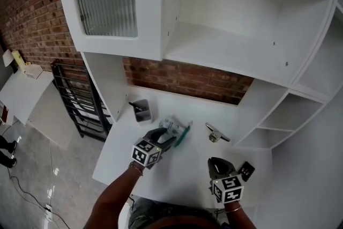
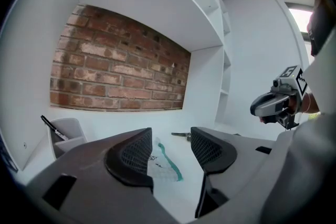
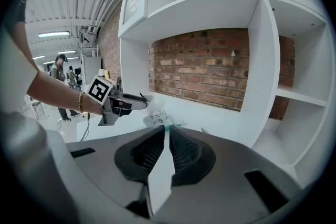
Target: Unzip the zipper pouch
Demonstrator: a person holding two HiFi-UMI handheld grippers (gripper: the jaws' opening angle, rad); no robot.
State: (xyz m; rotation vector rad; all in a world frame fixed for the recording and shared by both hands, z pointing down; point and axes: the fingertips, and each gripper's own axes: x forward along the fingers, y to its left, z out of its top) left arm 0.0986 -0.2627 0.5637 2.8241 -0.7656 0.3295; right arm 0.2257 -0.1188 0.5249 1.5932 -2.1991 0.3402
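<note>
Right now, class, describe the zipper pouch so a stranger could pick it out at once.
Find the white desk below the brick wall. Between the grey pen cup and the metal tool lies the zipper pouch: flat clear plastic, the only thing with a teal edge.

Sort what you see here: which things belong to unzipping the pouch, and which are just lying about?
For the job:
pouch
left gripper, open, just short of the pouch
right gripper, shut and empty

Lying about:
pen pot
metal tool
</note>
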